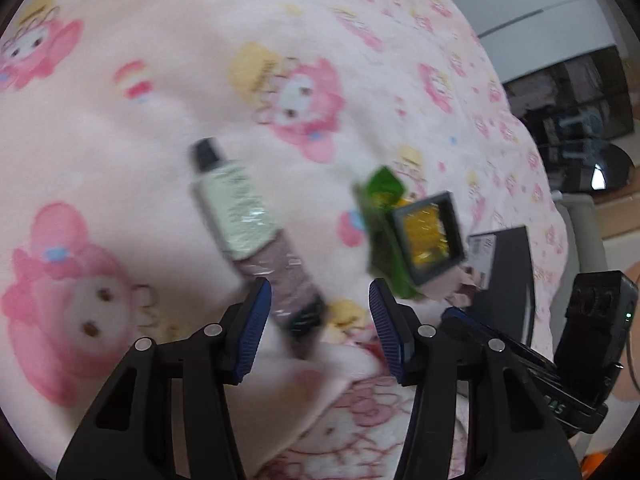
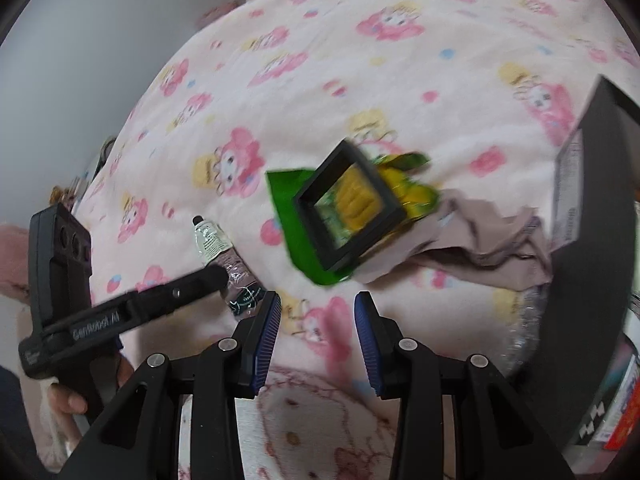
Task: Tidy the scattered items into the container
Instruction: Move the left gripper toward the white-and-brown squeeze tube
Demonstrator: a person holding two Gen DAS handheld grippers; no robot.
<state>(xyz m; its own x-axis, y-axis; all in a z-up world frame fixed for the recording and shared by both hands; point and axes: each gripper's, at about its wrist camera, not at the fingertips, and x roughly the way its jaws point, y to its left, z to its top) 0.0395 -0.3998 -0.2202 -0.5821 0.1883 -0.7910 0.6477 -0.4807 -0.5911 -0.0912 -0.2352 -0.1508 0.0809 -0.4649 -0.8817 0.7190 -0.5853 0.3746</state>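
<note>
The pale green tube with a black cap (image 1: 236,216) is lying on the pink cartoon-print blanket (image 1: 120,140), just ahead of my left gripper (image 1: 320,328), spread wide. Nothing looks tidied into the black box (image 2: 592,264) yet. My right gripper (image 2: 318,338) is hovering, spread empty.

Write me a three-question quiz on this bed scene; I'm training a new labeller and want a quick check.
1. True or false: the left gripper is shut on the tube.
2. What lies partly under the black frame? A) green packet B) a spoon C) a book
3. Fill in: the beige cloth lies between the frame and the black ____.

Key: 1 false, both it and the right gripper are open and empty; 2 A; 3 box.
</note>
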